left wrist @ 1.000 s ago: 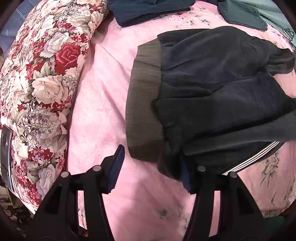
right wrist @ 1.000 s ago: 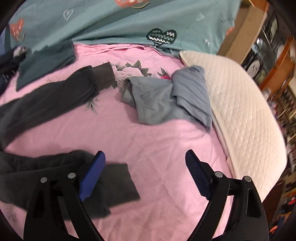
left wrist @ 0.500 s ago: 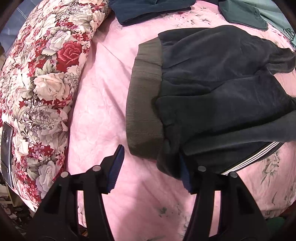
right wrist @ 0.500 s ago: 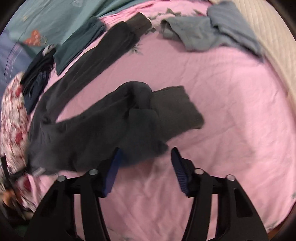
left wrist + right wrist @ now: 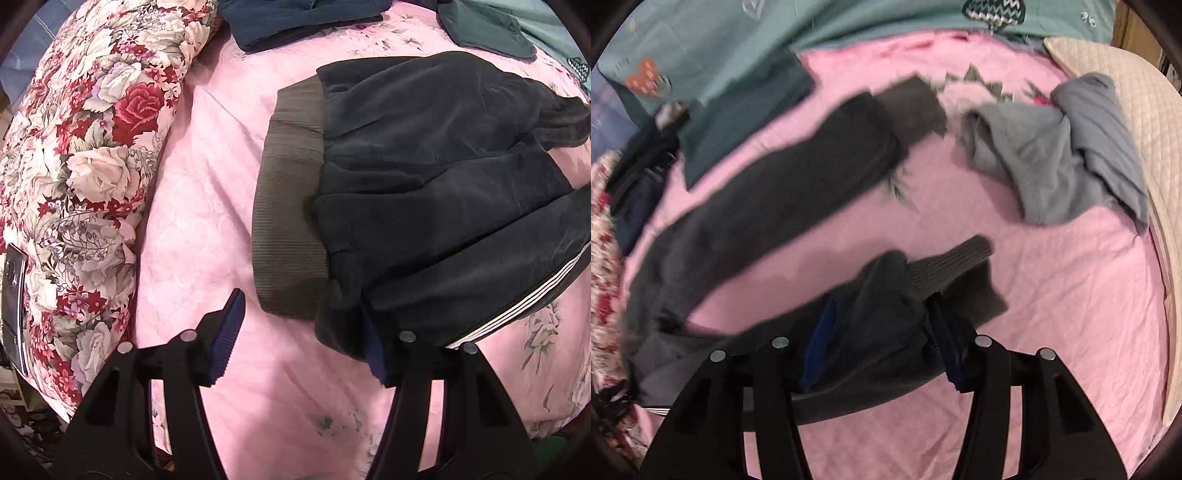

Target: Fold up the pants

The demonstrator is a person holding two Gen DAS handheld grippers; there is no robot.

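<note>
Between right tongs (image 5: 879, 339) — apparently — pants (image 5: 879, 317) leg.

On my left, bare pink bedsheet (image 5: 199, 206) gives a passable strip between the floral pillow (image 5: 81, 155) and the ribbed waistband (image 5: 291, 206) of the dark pants (image 5: 443, 177). Ahead, a folded navy garment (image 5: 303, 18) blocks the far end of that strip. On my right, open sheet lies between the two trouser legs and to the right of the near leg's cuff (image 5: 960, 266). A crumpled grey garment (image 5: 1056, 155) and the quilted cream pad (image 5: 1145, 122) close off the far right side.
</note>
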